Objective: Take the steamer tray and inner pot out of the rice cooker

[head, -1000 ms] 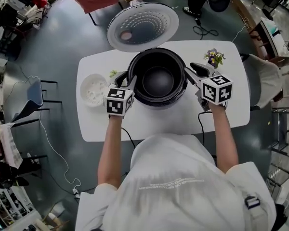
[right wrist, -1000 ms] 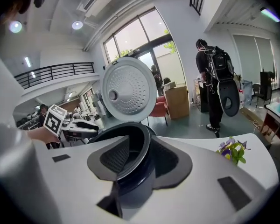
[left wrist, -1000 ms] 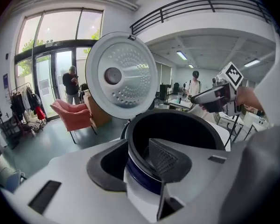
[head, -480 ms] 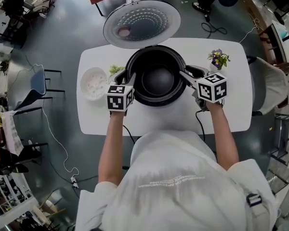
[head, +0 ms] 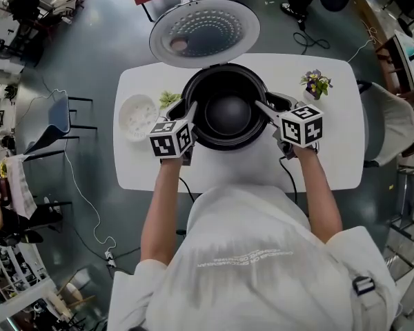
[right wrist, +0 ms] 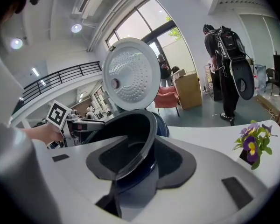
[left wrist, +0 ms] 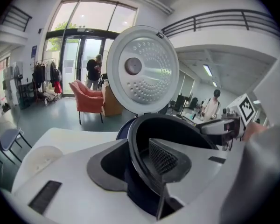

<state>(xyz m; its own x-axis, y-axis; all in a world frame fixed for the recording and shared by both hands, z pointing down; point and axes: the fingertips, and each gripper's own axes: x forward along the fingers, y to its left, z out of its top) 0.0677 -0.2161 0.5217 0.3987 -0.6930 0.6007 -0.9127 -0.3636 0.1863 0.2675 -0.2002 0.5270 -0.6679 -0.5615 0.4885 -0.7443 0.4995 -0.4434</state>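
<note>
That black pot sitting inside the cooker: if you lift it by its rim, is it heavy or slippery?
The inner pot looks like rigid metal, so it should keep its shape and feel fairly heavy. Its glossy dark surface and thin rim suggest it might slip. Sitting deep in the rice cooker, it probably needs a straight lift.

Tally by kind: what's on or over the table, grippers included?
Rice cooker: 1
Inner pot: 1
Steamer tray: 1
Plants: 2 (flowers, green sprig)
Grippers: 2 (left gripper, right gripper)
Total: 7
</note>
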